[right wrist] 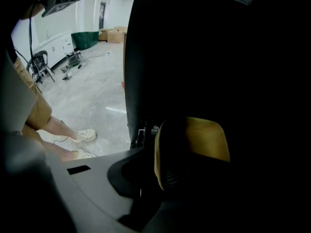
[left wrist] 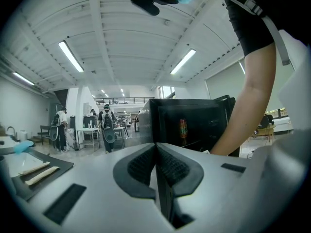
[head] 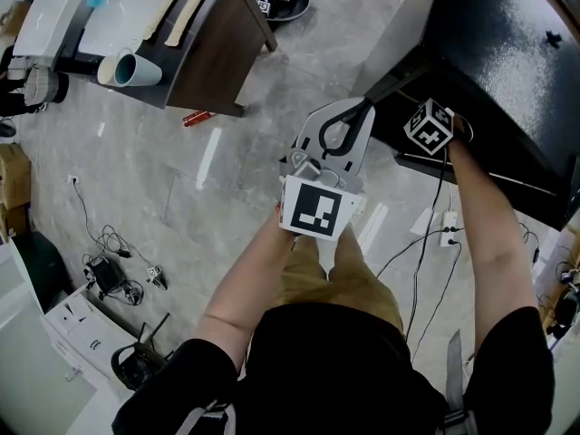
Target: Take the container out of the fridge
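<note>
The black fridge [head: 507,53] stands at the upper right, and its open dark inside [left wrist: 194,125] holds a red-and-green can [left wrist: 182,128]. My right gripper reaches into it; only its marker cube [head: 428,125] shows from above. In the right gripper view a yellow container [right wrist: 206,137] fills the dark space at the jaws. My right gripper [right wrist: 158,130] is shut on the container's near edge, and its right finger is lost in shadow. My left gripper [head: 355,111] is held in front of the body, outside the fridge. It [left wrist: 156,147] is shut on nothing.
A dark table [head: 204,53] with a white tray, sticks and a paper roll stands at the upper left. Cables and small devices [head: 118,275] lie on the floor at left. A power strip [head: 448,227] lies by the fridge. People [left wrist: 107,130] stand far off.
</note>
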### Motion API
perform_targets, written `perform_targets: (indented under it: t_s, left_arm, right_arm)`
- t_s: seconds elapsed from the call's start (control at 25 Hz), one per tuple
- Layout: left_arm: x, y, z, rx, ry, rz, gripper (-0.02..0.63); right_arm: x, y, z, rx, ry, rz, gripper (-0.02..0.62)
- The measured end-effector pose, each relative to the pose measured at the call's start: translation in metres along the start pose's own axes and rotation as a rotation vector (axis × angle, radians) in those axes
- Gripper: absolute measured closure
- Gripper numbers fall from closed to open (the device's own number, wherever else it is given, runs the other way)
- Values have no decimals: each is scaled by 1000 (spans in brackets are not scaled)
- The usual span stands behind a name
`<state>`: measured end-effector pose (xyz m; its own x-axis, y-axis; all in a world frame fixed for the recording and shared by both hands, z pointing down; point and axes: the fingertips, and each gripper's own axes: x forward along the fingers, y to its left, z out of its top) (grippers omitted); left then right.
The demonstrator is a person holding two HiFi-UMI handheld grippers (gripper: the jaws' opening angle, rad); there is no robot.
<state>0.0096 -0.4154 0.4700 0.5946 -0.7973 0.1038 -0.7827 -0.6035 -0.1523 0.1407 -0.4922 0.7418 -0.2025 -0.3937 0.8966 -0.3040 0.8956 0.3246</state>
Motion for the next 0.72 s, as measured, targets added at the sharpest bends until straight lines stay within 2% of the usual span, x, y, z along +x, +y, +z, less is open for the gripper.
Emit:
perform_targets:
  t_s: [0.04, 0.12, 0.48, 0.72]
  left_arm:
    - [-1, 1, -1, 2, -2, -1, 581]
    - [-3, 4, -4, 8, 1, 1, 581]
    - [-3, 5, -10, -6, 14, 3, 582]
    - [-5, 9, -5, 3, 2, 4, 582]
  right_arm:
    - [1, 1, 0, -6, 5, 3, 543]
    - [4, 4, 2, -17, 9, 20, 554]
    - [5, 5, 0, -23, 5, 46, 557]
    - [-6, 5, 7, 15, -25, 39, 557]
